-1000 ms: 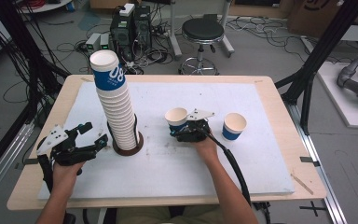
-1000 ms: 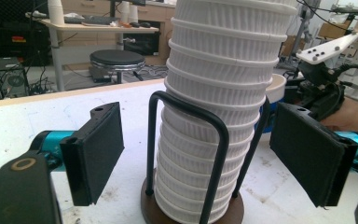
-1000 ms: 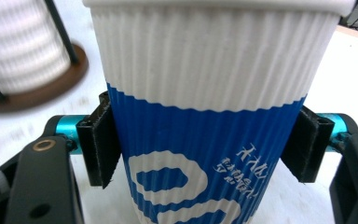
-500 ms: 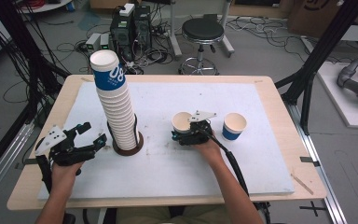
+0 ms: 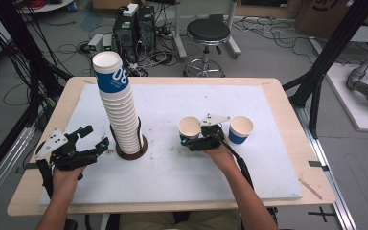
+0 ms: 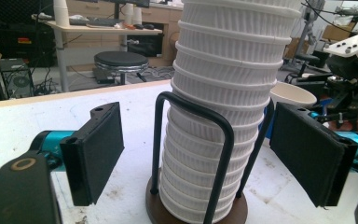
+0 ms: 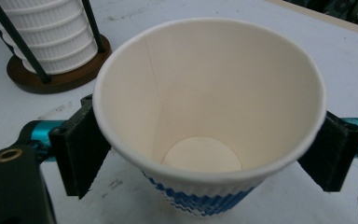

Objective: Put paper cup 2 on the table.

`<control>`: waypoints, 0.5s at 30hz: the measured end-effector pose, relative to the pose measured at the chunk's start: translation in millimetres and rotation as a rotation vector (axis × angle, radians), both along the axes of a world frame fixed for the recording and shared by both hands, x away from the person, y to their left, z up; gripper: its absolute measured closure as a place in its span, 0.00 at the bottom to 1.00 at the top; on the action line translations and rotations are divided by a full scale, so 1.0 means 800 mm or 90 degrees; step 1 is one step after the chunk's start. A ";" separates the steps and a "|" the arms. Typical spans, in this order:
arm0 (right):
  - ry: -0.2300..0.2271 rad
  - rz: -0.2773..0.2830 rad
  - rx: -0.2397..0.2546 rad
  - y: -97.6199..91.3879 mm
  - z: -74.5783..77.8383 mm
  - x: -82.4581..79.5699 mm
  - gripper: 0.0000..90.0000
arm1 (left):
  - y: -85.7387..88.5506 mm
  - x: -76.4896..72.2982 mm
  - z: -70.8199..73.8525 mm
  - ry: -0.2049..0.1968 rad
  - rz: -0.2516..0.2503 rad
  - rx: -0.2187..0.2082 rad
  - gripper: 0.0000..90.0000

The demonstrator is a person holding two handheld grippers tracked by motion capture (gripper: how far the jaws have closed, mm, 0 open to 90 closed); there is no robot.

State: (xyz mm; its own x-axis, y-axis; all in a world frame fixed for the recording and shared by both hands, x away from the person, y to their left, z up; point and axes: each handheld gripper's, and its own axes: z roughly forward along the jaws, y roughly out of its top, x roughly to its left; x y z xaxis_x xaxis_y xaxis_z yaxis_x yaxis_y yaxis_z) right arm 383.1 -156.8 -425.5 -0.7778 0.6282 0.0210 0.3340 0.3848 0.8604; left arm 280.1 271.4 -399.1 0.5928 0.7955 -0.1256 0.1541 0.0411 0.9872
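The right gripper (image 7: 205, 154), jaws just opened around the light, squashy paper cup (image 7: 207, 116), should gently squeeze its sides.

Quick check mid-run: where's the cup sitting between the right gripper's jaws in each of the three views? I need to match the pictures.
High view: cup right of centre, at the right gripper.
Left gripper view: its rim peeks out at the right, behind the cup stack.
Right gripper view: cup at centre, between open jaws.
Shared landmark: the cup stack's round brown base.
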 end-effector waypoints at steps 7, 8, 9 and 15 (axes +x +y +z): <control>0.009 -0.002 0.005 -0.021 0.011 -0.015 0.15 | 0.000 -0.001 0.003 -0.007 -0.001 -0.005 0.19; 0.007 -0.002 0.006 -0.023 0.013 -0.016 0.15 | 0.000 -0.002 0.003 -0.008 -0.003 -0.001 0.19; 0.004 -0.003 0.007 -0.028 0.016 -0.019 0.15 | 0.000 -0.002 0.003 -0.008 -0.004 -0.002 0.19; -0.023 -0.009 0.018 -0.056 0.036 -0.040 0.15 | -0.001 -0.002 0.002 -0.008 -0.004 -0.001 0.19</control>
State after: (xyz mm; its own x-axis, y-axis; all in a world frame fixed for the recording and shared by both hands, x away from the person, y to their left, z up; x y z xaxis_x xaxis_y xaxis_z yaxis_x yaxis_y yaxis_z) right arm 350.8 -201.5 -396.7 -0.7696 0.6385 0.0115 0.3080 0.3553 0.8826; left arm 278.7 270.4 -397.1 0.5991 0.7917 -0.1190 0.1419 0.0413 0.9890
